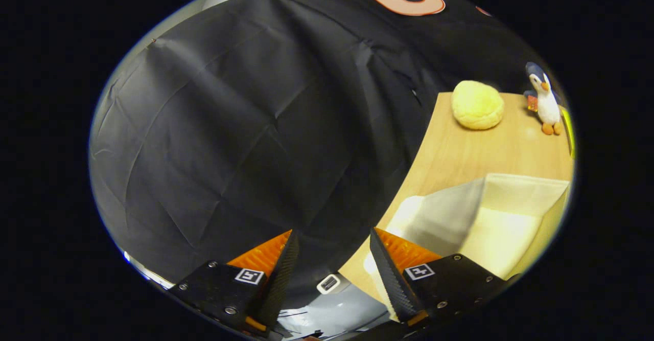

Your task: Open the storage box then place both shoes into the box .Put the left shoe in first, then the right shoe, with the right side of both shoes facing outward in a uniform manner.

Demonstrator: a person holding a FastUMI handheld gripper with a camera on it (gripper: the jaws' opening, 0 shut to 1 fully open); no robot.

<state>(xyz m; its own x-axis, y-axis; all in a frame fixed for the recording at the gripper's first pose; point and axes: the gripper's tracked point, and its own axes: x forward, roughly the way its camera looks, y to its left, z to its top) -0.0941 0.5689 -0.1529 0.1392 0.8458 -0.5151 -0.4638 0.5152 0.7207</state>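
The storage box [503, 218] is sitting on the wooden desk [460, 157], close to the desk's near edge and just ahead of one finger of the gripper [332, 239]. It is showing as a pale, cream-white, straight-walled box with its top open: flat, smooth panels are meeting at crisp corners, one inner wall is lying in grey shade and the floor and far wall are glowing a warmer ivory under the light. Nothing is showing inside the part of it that can be seen.

The gripper is standing released, its two fingers spread wide apart with nothing between them; the inner faces are ribbed and the tips are tapering to wedges. One finger is overlapping the desk's near corner beside the box, the other is hanging off the desk's side edge in front of the creased cloth wall.

Toward the desk's far edge, a round, fuzzy yellow plush ball [477, 105] is resting, and near the far corner a small plush penguin [544, 99] is standing upright, well apart from the box. The desk's surface is smooth, light wood grain.
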